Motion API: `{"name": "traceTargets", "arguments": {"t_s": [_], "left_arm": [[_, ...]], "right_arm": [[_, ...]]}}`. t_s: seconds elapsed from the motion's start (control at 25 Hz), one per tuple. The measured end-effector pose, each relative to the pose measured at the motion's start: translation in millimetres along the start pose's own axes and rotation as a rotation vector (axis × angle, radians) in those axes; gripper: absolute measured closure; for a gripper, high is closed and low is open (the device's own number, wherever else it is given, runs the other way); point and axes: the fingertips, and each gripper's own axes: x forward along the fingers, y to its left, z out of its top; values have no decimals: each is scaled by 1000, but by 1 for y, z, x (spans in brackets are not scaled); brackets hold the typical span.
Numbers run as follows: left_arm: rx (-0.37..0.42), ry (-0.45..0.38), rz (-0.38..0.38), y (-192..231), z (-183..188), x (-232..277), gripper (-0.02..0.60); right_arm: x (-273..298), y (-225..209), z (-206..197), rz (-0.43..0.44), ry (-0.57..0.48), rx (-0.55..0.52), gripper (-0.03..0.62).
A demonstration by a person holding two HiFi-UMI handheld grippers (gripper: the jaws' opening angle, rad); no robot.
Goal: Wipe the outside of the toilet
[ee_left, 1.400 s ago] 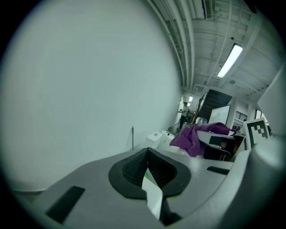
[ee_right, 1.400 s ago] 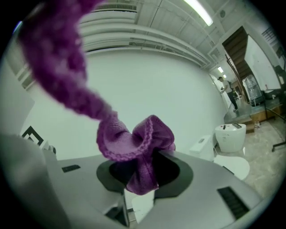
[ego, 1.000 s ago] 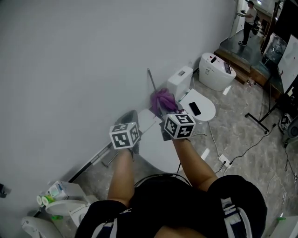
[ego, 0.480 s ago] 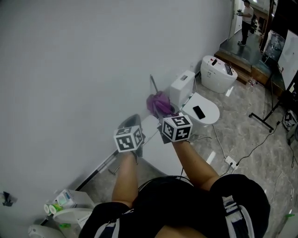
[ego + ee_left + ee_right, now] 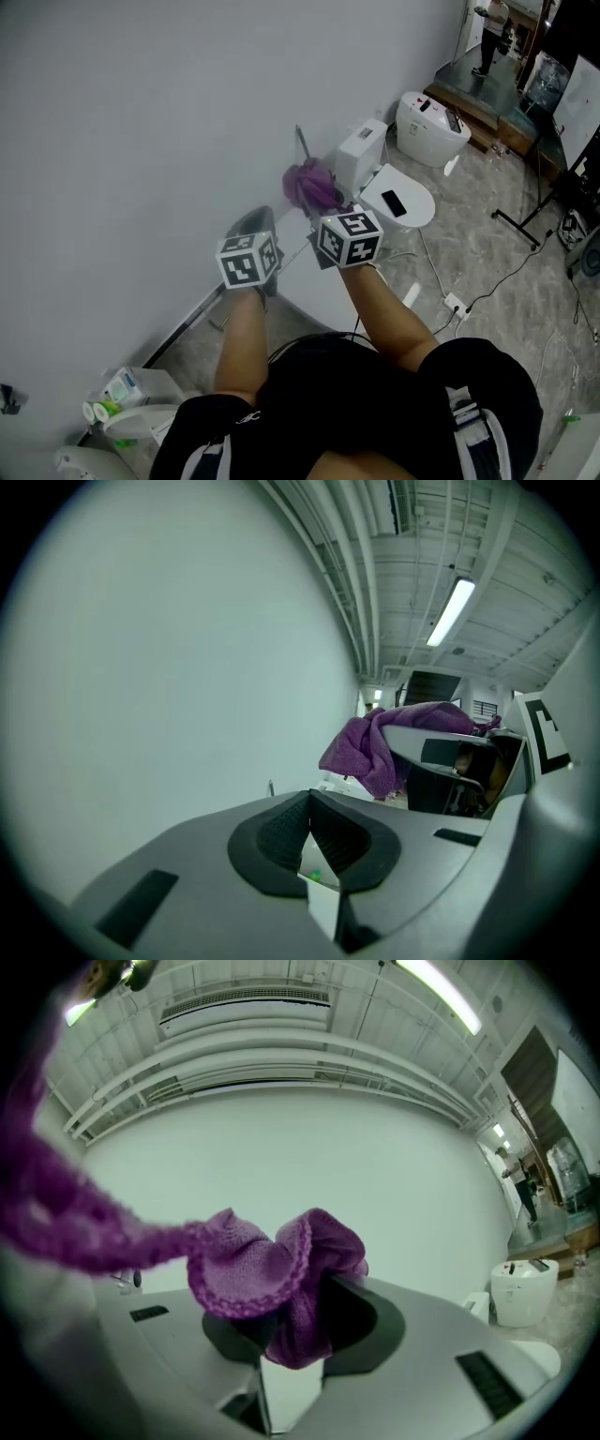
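**Cloth held clear of the toilet**

The right gripper (image 5: 295,1330) stays clamped on a bunched purple cloth (image 5: 310,186), raised at the person's twelve o'clock. The cloth is close to the grey wall (image 5: 141,141) and off the white toilet (image 5: 314,295) that sits just below both tools. The left gripper (image 5: 309,832), at the right one's nine o'clock, is pinched shut on nothing. Over the past second both tools have drifted slightly toward the wall, with the cloth never let go. No porcelain is being touched, so this looks like a gap around a stroke, either ahead of one or after one. A second toilet (image 5: 419,208), with a phone (image 5: 394,203) on its lid, stands at two o'clock.
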Motion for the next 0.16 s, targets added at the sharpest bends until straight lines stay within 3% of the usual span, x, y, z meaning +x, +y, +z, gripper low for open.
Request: {"name": "traceTargets", "arguments": {"t_s": [0.16], "left_arm": [[4, -20, -8, 17, 2, -9, 572]], "right_arm": [[10, 20, -6, 6, -10, -9, 496]]}}
